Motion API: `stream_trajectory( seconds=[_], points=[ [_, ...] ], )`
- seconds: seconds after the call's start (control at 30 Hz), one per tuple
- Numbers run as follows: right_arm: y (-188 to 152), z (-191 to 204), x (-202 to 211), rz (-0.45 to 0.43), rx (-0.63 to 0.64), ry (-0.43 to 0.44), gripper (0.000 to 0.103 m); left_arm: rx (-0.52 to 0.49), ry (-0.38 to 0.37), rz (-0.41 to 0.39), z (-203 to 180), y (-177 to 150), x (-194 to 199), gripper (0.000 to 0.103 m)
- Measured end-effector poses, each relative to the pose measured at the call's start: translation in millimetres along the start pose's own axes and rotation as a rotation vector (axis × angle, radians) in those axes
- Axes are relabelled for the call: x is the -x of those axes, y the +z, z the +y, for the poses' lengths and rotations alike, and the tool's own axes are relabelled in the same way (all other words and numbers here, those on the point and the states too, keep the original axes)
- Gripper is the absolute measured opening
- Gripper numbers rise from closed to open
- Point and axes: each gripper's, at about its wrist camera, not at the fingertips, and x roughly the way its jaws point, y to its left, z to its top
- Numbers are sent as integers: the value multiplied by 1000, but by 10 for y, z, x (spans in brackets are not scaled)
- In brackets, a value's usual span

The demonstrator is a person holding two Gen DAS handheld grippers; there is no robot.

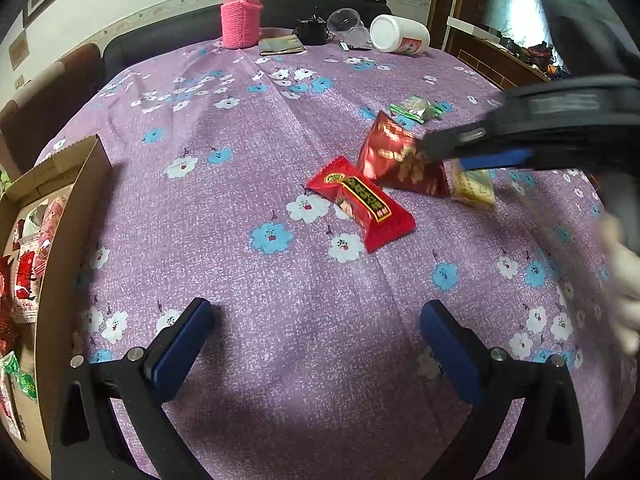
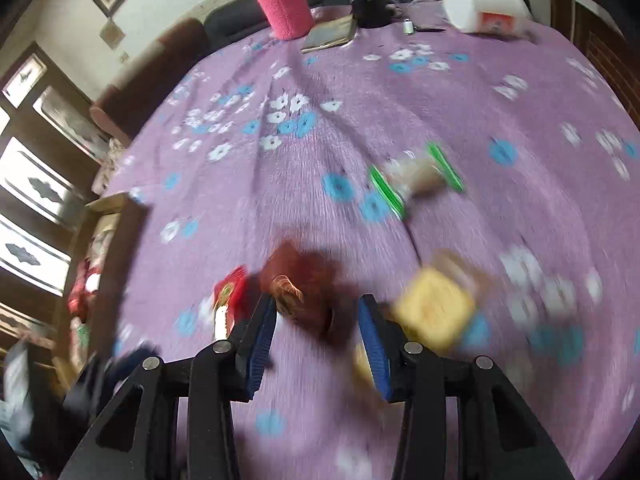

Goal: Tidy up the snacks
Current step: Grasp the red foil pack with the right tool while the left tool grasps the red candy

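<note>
**Snacks partly boxed, four packets loose on the worktop**

Clearly the job is underway but unfinished. In the left wrist view, the left gripper (image 1: 316, 320) hovers with its jaws spread wide and nothing between them. Far off to the left of the jaws stands a cardboard box (image 1: 76, 184), open-topped and already holding a heap of red, white and green wrapped snacks. Ahead of the jaws lies a bright red packet (image 1: 362, 208) flat on the cloth; just beyond it is a dark red packet (image 1: 394, 158), with the right gripper (image 1: 440, 152) reaching in at its edge. A yellow packet (image 1: 474, 188) lies just beside that one, and a green packet (image 1: 416, 108) farther ahead. These four are, I judge, what is left to box.

The right wrist view is blurred by motion. The right gripper's jaws are partly spread with the dark red packet (image 2: 304, 292) between their tips; whether they touch it, I cannot tell. The yellow packet (image 2: 434, 308) sits just right of the jaws.

The worktop wears a purple floral tablecloth (image 1: 248, 152). At its far edge stand a pink knitted flask (image 1: 241, 16), a toppled white jar (image 1: 400, 35) and a clear cup (image 1: 346, 24). Beyond are a dark sofa and a pale wall.
</note>
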Motion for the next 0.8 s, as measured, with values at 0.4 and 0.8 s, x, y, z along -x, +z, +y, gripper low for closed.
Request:
stream_trajectory(
  seconds=[0.4,0.8],
  points=[
    [-75,126,41,-180,10,-32,63,-8,44,16,-21,-16,-23,103],
    [-88,265,-341,-141,123,-102,31,70,-108,-1,129,-43,115,92]
  ],
)
